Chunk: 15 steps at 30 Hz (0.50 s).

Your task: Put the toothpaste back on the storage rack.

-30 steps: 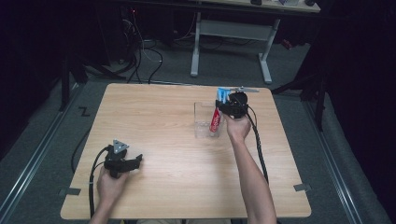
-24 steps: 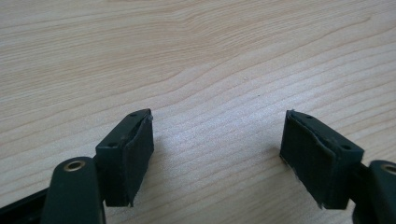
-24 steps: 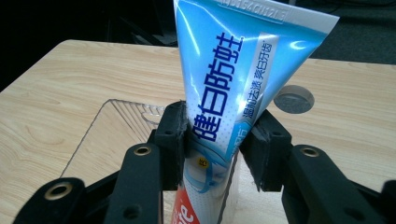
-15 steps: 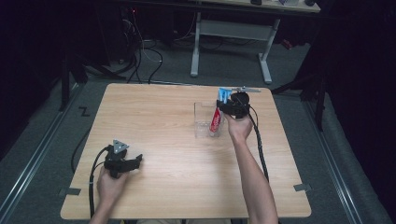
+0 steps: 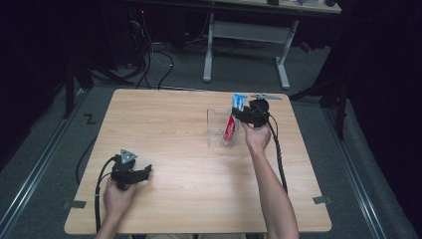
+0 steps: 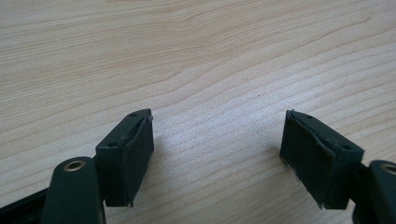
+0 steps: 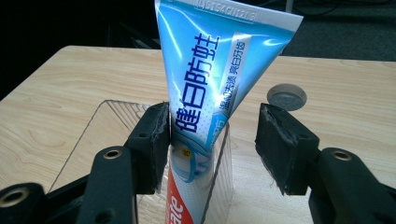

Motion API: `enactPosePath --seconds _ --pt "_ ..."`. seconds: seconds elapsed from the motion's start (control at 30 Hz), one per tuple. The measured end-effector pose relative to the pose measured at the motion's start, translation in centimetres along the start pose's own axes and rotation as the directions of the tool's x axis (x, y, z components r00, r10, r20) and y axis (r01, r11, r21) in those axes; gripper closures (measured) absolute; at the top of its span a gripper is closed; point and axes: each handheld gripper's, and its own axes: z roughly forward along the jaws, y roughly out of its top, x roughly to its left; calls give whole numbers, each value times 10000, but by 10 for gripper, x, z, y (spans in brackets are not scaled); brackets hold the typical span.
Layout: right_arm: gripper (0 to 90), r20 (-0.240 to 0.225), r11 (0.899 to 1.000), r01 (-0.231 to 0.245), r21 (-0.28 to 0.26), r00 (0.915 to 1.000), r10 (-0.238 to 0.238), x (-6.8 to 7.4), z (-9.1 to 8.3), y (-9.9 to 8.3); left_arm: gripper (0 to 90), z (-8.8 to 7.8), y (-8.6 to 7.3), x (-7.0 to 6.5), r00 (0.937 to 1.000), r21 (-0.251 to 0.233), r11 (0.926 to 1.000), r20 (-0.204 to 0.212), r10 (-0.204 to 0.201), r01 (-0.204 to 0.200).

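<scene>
Standing crimp-end up in the clear container (image 5: 217, 130), the toothpaste tube (image 7: 205, 93) is light, soft and slick; grip its firmer flat upper body. Right gripper (image 7: 212, 140) jaws have just been opening, spread around it, one pad alongside. Left gripper (image 6: 217, 154) jaws apart, empty.

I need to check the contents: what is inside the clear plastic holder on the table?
A toothpaste tube stands inside the clear plastic holder, crimped blue end up, leaning on the wall. Its cap end is hidden low inside, so I cannot see it.
</scene>
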Motion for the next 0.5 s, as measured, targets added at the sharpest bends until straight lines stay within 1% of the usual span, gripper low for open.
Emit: enactPosePath --seconds 0.1,0.17,0.33,0.5 --pt "449 65 10000 33 -46 10000 -33 0 -2 -1 259 0 0 0 10000 1 10000 -1 1 -1" --pt "454 129 9998 174 -136 9998 -172 2 -4 0 259 0 0 0 10000 0 10000 -1 0 0" --pt "460 141 9991 267 -318 9996 -262 5 -10 2 259 0 0 0 10000 2 10000 0 2 -2" --pt "460 170 9992 263 -313 9995 -258 4 -13 3 259 0 0 0 10000 2 10000 -1 2 -2"
